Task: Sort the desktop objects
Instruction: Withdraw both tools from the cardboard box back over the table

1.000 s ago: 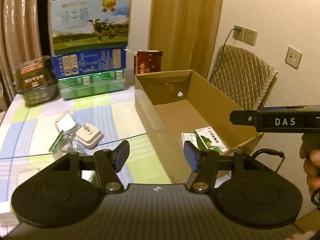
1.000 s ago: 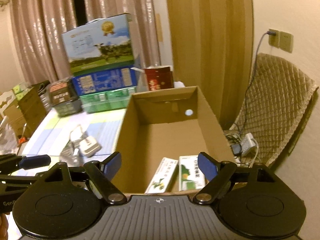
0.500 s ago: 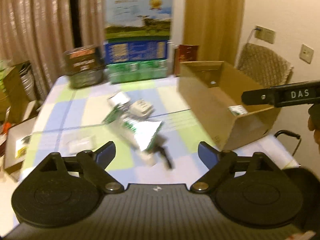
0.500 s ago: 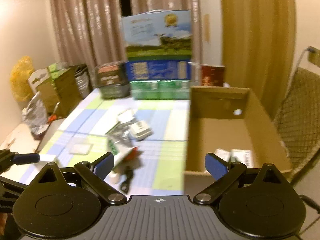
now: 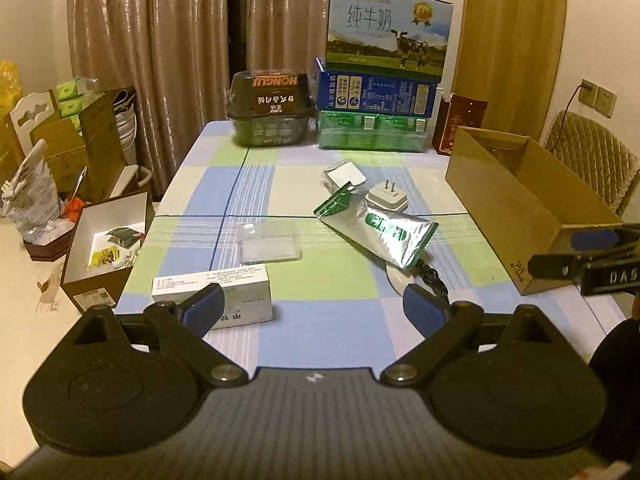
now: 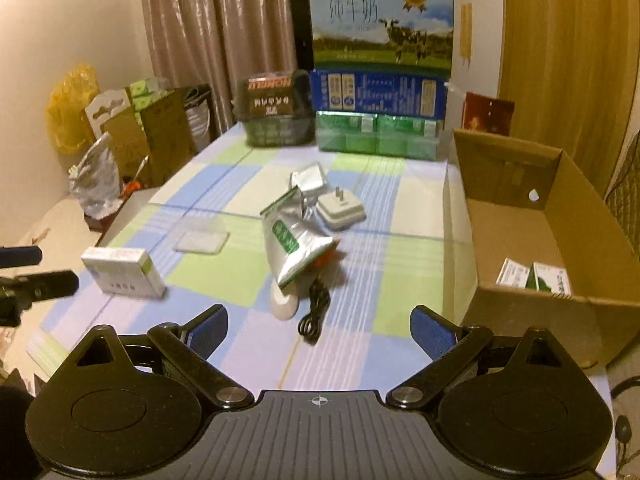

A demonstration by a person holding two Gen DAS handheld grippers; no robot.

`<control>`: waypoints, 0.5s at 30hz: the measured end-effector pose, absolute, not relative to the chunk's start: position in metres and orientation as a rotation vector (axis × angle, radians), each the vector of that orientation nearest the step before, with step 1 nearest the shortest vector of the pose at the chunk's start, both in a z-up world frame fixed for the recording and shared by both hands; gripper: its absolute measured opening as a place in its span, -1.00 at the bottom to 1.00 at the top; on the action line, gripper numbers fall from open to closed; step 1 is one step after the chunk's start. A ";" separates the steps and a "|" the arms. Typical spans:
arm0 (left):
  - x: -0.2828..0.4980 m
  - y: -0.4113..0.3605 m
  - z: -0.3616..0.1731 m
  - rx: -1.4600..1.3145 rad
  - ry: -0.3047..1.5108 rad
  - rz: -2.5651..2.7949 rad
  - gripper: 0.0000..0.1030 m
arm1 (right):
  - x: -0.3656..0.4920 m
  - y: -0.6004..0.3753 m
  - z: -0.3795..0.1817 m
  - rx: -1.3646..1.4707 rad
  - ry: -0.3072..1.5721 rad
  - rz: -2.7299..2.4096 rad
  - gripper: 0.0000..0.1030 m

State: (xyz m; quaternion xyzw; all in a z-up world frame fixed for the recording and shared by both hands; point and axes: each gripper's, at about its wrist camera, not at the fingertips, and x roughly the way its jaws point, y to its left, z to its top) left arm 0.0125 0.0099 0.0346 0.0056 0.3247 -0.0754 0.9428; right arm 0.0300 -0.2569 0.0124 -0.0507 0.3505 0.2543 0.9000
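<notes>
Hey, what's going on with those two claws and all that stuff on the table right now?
Left claw open, empty. Right claw open, empty. Two small packets in the cardboard box; white box, foil pouch, charger on the table. Nothing blocking.

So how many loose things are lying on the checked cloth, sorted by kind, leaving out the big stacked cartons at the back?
White box: 1
Clear case: 1
Foil pouches: 2
Plug: 1
Black cable: 1
White disc: 1
Total: 7
</notes>
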 end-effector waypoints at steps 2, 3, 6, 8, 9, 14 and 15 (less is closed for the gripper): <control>0.014 0.011 0.031 0.004 0.667 -0.154 0.82 | 0.029 -0.256 0.007 -0.110 0.731 0.525 0.85; 0.016 0.010 0.028 0.001 0.669 -0.157 0.82 | 0.030 -0.256 0.004 -0.114 0.732 0.521 0.85; 0.019 0.007 0.023 -0.008 0.676 -0.169 0.82 | 0.032 -0.257 -0.005 -0.111 0.740 0.511 0.85; 0.020 0.003 0.020 -0.006 0.673 -0.169 0.82 | 0.035 -0.258 -0.008 -0.103 0.749 0.506 0.85; 0.021 0.002 0.019 -0.004 0.671 -0.166 0.82 | 0.036 -0.259 -0.011 -0.101 0.750 0.506 0.85; 0.027 0.002 0.010 -0.002 0.681 -0.144 0.82 | 0.042 -0.259 -0.021 -0.088 0.761 0.506 0.84; 0.028 0.002 0.008 -0.001 0.682 -0.138 0.82 | 0.043 -0.258 -0.024 -0.087 0.765 0.506 0.84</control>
